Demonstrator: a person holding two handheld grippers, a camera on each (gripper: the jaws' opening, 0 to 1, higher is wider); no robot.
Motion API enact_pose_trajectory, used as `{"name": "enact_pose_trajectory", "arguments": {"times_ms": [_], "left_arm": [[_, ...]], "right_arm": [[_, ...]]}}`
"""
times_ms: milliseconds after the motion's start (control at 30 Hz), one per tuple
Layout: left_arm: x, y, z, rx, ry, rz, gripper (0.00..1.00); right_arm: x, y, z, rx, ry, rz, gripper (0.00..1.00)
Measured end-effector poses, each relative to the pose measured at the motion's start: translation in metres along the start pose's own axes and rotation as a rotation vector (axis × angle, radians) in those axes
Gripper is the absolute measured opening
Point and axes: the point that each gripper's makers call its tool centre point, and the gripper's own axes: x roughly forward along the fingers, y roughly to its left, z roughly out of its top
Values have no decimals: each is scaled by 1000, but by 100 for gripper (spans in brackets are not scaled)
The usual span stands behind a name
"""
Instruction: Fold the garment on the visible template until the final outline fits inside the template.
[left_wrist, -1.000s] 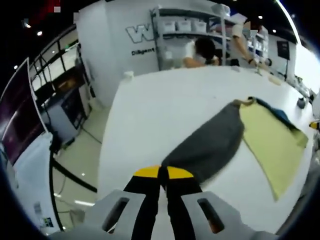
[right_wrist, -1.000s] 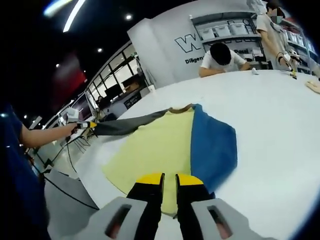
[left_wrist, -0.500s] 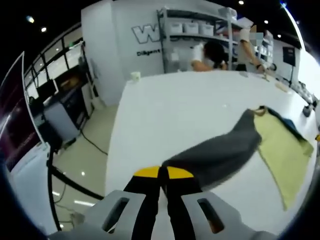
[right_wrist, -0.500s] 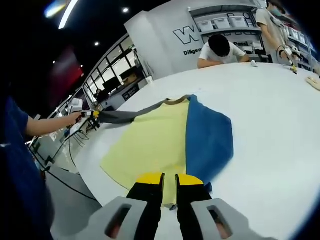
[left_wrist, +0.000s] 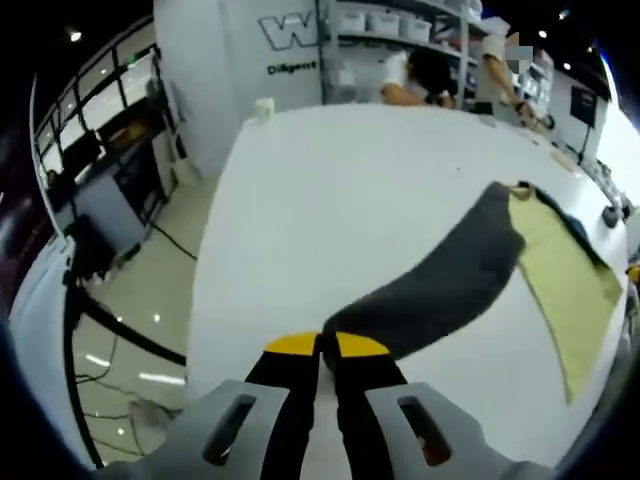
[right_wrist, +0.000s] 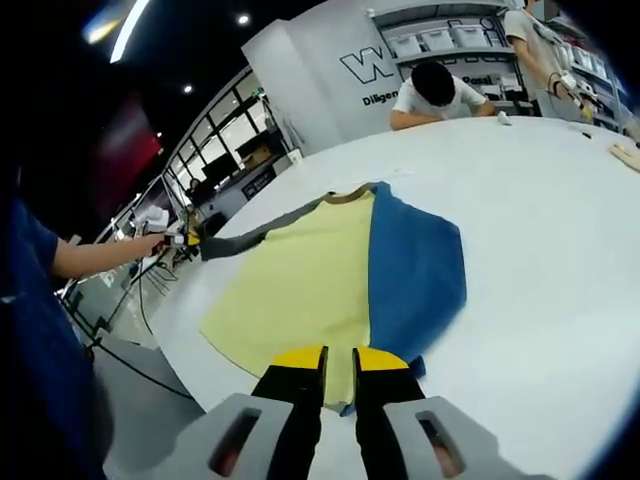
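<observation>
In the left gripper view, the left claw (left_wrist: 327, 352) has its yellow-tipped jaws together, clamped on the end of the grey sleeve (left_wrist: 440, 290) of the garment (left_wrist: 560, 275). The sleeve runs away from the jaws, up and to the right, to the brown collar (left_wrist: 521, 187). The yellow panel (left_wrist: 570, 290) lies to the right of the sleeve, with a strip of blue behind it. The near edge of the white worktop (left_wrist: 330, 190) passes close to the left claw, and the floor (left_wrist: 120, 330) lies beyond that edge on the left. A wide bare area of worktop extends ahead and to the left of the sleeve.

In the right gripper view, the right claw (right_wrist: 339, 362) has its jaws nearly together at the near hem of the garment, where yellow panel and blue panel (right_wrist: 415, 270) meet; whether they grip the cloth cannot be told. The yellow panel lies flat on the left and the blue panel on the right, meeting along a line that runs to the collar. The grey sleeve extends left from the collar to the left claw, held in a person's hand (right_wrist: 150, 243) past the worktop's left edge. Bare worktop extends right of the blue panel and beyond the collar.

At the far edge, a person in a white shirt (right_wrist: 440, 95) leans over the worktop. Shelving (right_wrist: 440, 40) with white bins stands behind.
</observation>
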Motion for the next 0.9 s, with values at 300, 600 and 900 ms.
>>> {"name": "enact_pose_trajectory", "arguments": {"times_ms": [300, 600, 900], "left_arm": [[-35, -26, -3, 11, -66, -21, 16], [-65, -106, 0, 51, -159, -118, 25], [-83, -200, -18, 78, -118, -276, 44]], "right_arm": [[3, 2, -2, -19, -7, 14, 8], [-5, -9, -9, -18, -18, -14, 8], [-14, -23, -19, -10, -21, -53, 8]]}}
